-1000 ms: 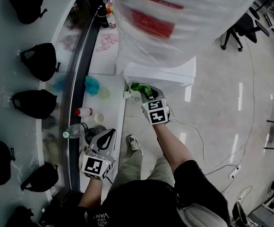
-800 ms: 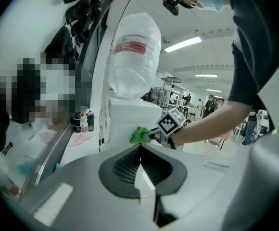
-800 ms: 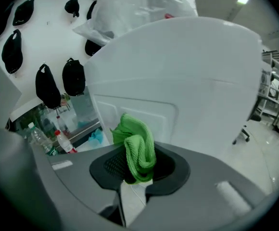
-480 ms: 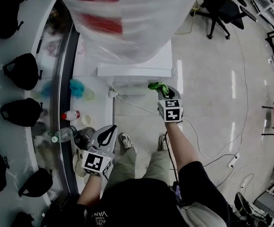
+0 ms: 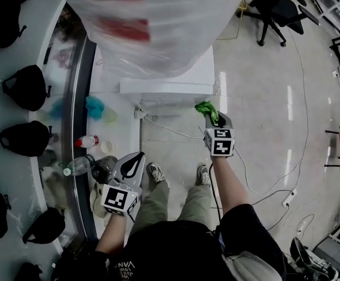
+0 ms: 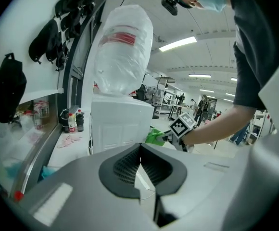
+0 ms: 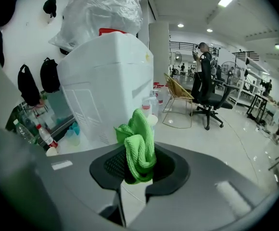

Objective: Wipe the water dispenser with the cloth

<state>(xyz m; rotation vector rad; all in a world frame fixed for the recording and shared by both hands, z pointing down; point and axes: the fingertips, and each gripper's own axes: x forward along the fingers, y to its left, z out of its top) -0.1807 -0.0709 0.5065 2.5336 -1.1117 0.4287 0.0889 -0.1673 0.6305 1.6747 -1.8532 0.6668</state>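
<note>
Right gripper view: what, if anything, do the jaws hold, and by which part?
The right gripper pinches a bunched green microfibre cloth by its lower folds.

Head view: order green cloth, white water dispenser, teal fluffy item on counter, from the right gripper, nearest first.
1. The green cloth, in the right gripper's jaws.
2. The white water dispenser, just left.
3. The teal fluffy item, farthest left.
</note>
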